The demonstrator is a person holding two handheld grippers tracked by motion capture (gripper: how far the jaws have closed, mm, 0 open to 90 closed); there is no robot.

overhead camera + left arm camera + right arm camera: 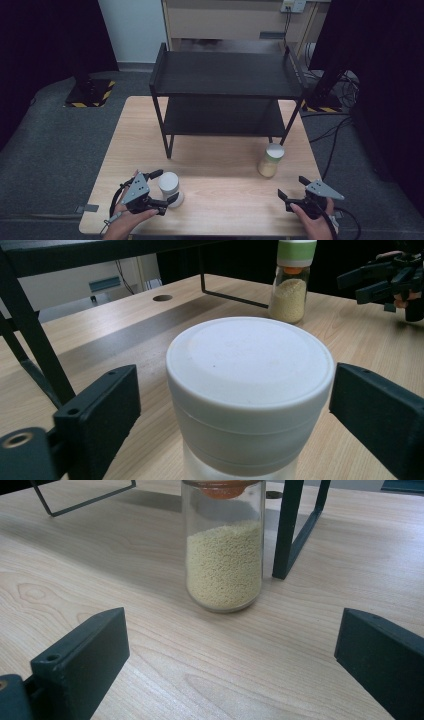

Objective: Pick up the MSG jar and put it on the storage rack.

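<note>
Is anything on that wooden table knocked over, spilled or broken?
Nothing stands out. The white-lidded frosted jar stands upright between the open jaws of the left gripper. The glass jar of yellow grains stands upright too, beside a leg of the black two-tier metal shelf, with no grains on the wooden table.

Layout, high view, clock centred mid-desk (210,172): shelf rack (227,75) stands at 12 on the far half, two tiers, lower tier under the top one. Grain jar (270,160) at 3, on the desk just in front of the rack's front-right leg. Lidded jar (170,189) at 8, on the desk near the front edge. Left gripper (161,192) at 8, one jaw either side of the lidded jar, gaps both sides in the left gripper view. Right gripper (292,186) at 4, in front of the grain jar, apart from it. The two jars sit well apart.
</note>
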